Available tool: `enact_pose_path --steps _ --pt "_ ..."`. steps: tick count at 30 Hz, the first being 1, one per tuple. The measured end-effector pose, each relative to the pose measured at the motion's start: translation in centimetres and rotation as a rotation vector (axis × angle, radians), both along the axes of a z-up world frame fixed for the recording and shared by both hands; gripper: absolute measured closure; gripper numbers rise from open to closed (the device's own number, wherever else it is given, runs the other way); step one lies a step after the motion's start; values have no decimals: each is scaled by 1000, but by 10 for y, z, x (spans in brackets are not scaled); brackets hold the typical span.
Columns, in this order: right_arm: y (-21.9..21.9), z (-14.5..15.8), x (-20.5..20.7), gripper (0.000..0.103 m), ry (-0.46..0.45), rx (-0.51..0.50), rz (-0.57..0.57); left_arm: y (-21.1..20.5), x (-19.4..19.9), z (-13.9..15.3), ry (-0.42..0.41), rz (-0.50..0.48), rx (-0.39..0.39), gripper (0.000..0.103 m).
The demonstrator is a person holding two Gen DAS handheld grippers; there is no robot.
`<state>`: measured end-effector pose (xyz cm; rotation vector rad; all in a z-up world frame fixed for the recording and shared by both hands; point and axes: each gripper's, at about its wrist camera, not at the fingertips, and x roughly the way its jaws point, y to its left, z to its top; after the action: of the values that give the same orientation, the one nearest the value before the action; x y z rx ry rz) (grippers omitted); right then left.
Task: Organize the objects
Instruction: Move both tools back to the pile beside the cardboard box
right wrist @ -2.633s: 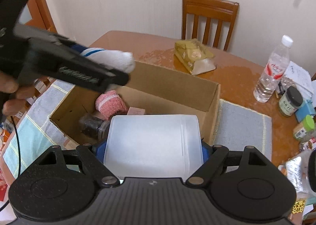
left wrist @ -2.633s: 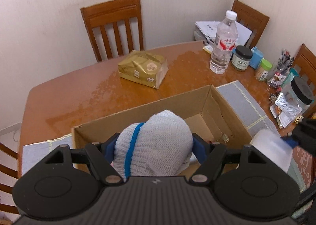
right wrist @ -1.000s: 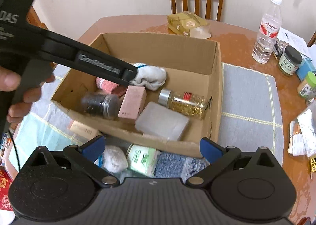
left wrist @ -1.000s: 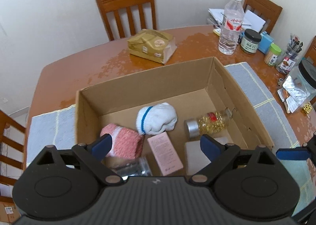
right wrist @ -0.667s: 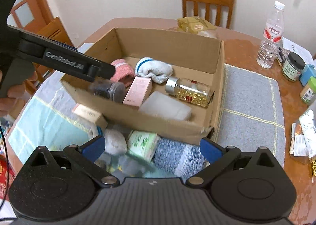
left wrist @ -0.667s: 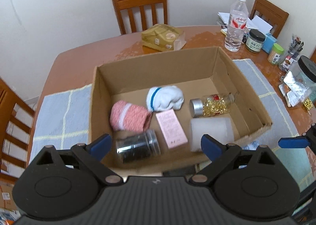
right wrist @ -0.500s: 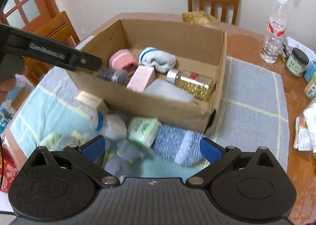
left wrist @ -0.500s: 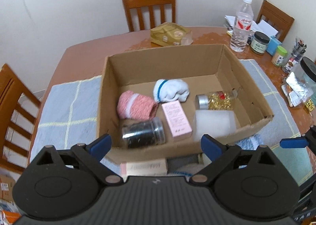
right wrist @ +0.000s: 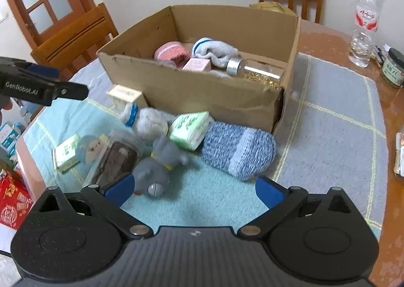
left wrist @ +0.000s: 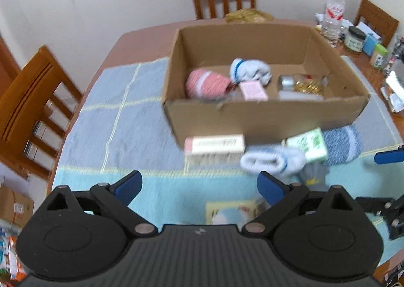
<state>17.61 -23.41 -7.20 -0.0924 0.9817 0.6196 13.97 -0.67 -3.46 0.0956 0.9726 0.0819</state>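
white sock with blue band and translucent container now lying inside the cardboard box, no longer carried; both cameras pulled back from over the box to the loose items on the teal mat in front of it. left gripper and right gripper both released, jaws wide and empty, nothing between the pads. for the next pickup, probably best to lower the right gripper over the grey plush toy just ahead, straddle it fully before closing, and keep clear of the blue knitted sock and green tissue pack lying beside it.
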Motion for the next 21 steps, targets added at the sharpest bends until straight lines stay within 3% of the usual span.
enact_pose_path --steps 6,14,21 --pt "1 -15 -1 0 18 5 57 14 -32 -30 26 98 13 5" --pt "12 -16 5 0 -5 52 247 33 -65 -73 121 239 -35 5" --pt "37 -8 20 0 -42 62 366 45 -76 -86 130 314 -57 4"
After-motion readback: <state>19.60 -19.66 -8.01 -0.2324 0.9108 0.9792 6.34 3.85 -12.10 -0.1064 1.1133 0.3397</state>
